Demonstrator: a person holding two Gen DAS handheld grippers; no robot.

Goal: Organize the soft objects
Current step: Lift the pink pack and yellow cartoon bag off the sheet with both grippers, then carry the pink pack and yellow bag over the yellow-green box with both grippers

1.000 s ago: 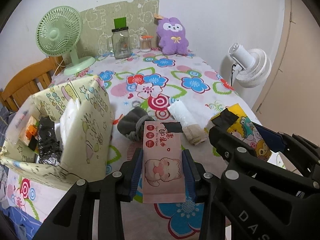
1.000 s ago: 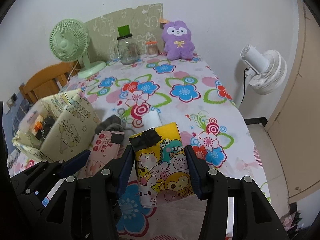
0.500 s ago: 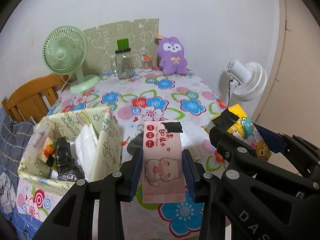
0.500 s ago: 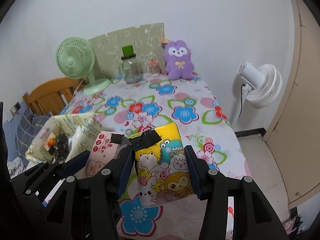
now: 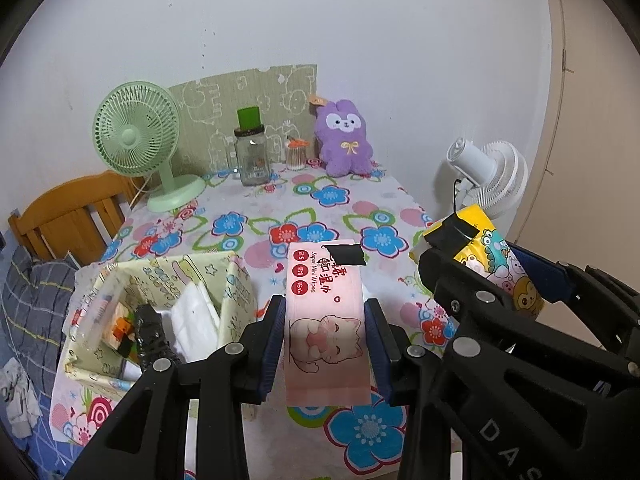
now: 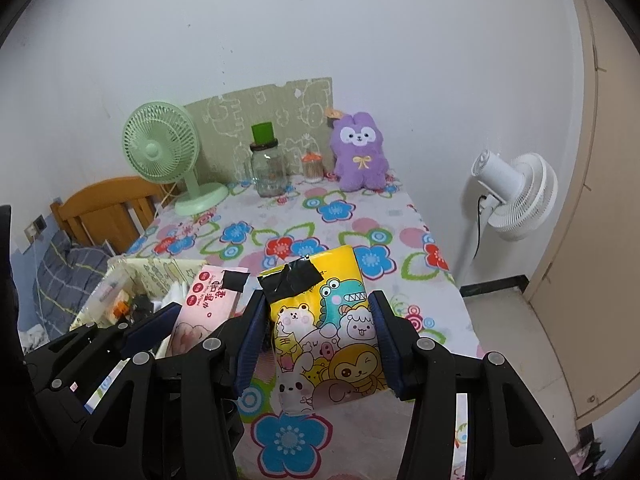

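My left gripper (image 5: 325,316) is shut on a pink pack of wet wipes (image 5: 325,320) with a cat drawing, held well above the floral tablecloth (image 5: 256,216). My right gripper (image 6: 318,320) is shut on a yellow tissue pack (image 6: 328,320) printed with cartoon animals, raised beside it. Each pack also shows in the other view: the yellow tissue pack (image 5: 486,248) at the right, the pink pack of wipes (image 6: 204,304) at the left. A pale yellow fabric box (image 5: 236,292) stands low at the left, holding white cloth, a black item and small things.
At the table's far end stand a green desk fan (image 5: 138,136), a glass jar (image 5: 251,156) with a green lid, a small cotton-swab cup (image 5: 296,156) and a purple plush toy (image 5: 345,140). A white floor fan (image 6: 516,196) stands right of the table, a wooden chair (image 5: 76,212) left.
Both grippers have risen with their packs still gripped. The table and the box now look lower and farther, and the socks and rolled cloth on the table have dropped behind the packs.
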